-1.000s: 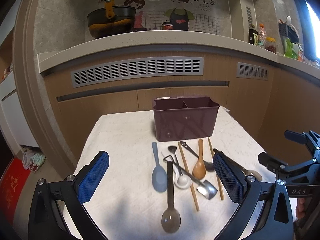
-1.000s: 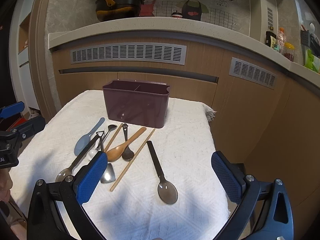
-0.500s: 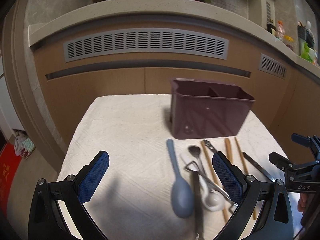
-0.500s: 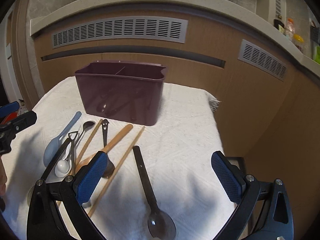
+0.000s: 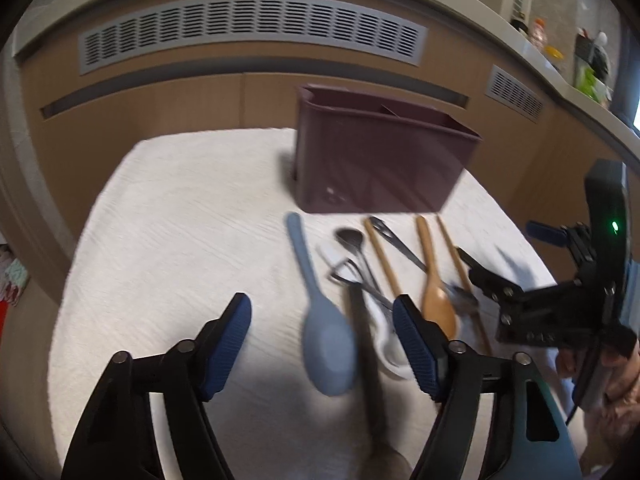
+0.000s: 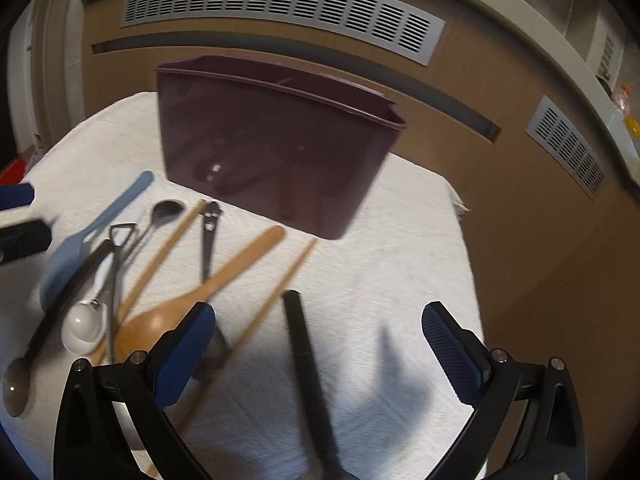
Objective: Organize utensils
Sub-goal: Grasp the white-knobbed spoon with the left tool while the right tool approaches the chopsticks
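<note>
Tongs first. Left gripper point(image 5: 322, 338), bottom centre of the left wrist view, has its jaws closing, nothing pinched yet; the bowl of the blue spoon point(image 5: 329, 344) and the black handle point(image 5: 366, 360) of a dark spoon both lie in the gap. Right gripper point(image 6: 318, 342), bottom of the right wrist view, stands wide apart and empty, with a separate black-handled spoon point(image 6: 306, 364) running between its fingers.

Risks, as I judge them:
- Left jaws may catch two utensils at once, since blue spoon and black handle lie side by side; one could drop on the lift.
- The pile just right of the blue spoon is tangled: white spoon point(image 5: 386, 340), metal spoon point(image 5: 352, 240), wooden spoon point(image 5: 438, 308), chopstick point(image 5: 382, 258). Dragging one out may scatter the rest over the white cloth point(image 5: 180, 220).
- The two grippers work close together; a bump is possible.
- Frames are blurred, so contact is hard to confirm.

Container: maroon caddy point(image 6: 272, 160), upper centre, upright on the cloth behind the utensils, with a divider inside. Its contents cannot be seen from this angle.
</note>
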Motion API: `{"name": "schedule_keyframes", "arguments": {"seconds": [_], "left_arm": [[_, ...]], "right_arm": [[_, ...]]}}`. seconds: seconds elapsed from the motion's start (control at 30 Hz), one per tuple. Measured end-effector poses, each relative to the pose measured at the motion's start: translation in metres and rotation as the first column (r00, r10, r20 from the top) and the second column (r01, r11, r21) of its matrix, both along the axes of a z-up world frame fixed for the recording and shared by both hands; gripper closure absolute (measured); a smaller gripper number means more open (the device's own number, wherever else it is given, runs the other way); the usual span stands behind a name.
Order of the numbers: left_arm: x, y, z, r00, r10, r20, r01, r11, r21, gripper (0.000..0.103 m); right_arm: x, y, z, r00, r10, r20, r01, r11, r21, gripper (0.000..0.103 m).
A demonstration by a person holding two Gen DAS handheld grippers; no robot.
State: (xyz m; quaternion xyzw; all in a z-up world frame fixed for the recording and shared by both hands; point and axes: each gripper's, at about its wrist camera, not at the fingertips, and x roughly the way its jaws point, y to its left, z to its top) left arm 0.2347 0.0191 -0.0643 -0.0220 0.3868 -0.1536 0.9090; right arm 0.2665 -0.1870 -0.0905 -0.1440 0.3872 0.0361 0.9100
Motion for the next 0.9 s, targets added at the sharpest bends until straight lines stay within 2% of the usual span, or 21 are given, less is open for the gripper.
{"name": "schedule_keyframes", "arguments": {"seconds": [0.07, 0.23, 0.5, 0.6, 0.67, 0.73, 0.9], "left_arm": [[-0.007, -0.009, -0.001, 0.999, -0.039, -0.021, 0.038, 0.999, -0.013, 0.046], [-0.024, -0.03, -0.007, 0.994, -0.104, -0.035, 0.104, 0.994, -0.018, 0.07], [-0.016, -0.048, -0.023, 0.998, -0.029, -0.059, 0.03, 0.999, 0.014, 0.071], [-0.017, -0.059, -0.025, 0.998, -0.037, -0.047, 0.041, 0.996, 0.079, 0.071], [-0.017, -0.062, -0.026, 0.999, -0.024, -0.027, 0.027, 0.993, 0.116, 0.078], [-0.017, -0.056, -0.022, 1.0, -0.016, -0.024, 0.019, 0.995, 0.099, 0.081], [-0.026, -0.028, 0.015, 0.995, 0.018, 0.099, -0.026, 0.996, 0.08, 0.081]], "right_arm": [[-0.002, -0.011, -0.001, 1.0, -0.02, -0.02, 0.021, 1.0, 0.024, 0.001], [-0.015, -0.024, -0.004, 0.998, -0.055, -0.015, 0.055, 0.998, 0.008, 0.001], [-0.04, -0.035, 0.004, 0.995, -0.083, 0.053, 0.08, 0.995, 0.054, 0.001], [-0.046, -0.036, 0.006, 0.994, -0.092, 0.065, 0.088, 0.994, 0.061, 0.001], [-0.05, -0.036, 0.007, 0.992, -0.1, 0.08, 0.096, 0.994, 0.049, 0.001], [-0.05, -0.035, 0.009, 0.993, -0.09, 0.08, 0.085, 0.995, 0.059, 0.001], [-0.052, -0.028, 0.021, 0.996, -0.015, 0.087, 0.005, 0.994, 0.112, 0.001]]}}
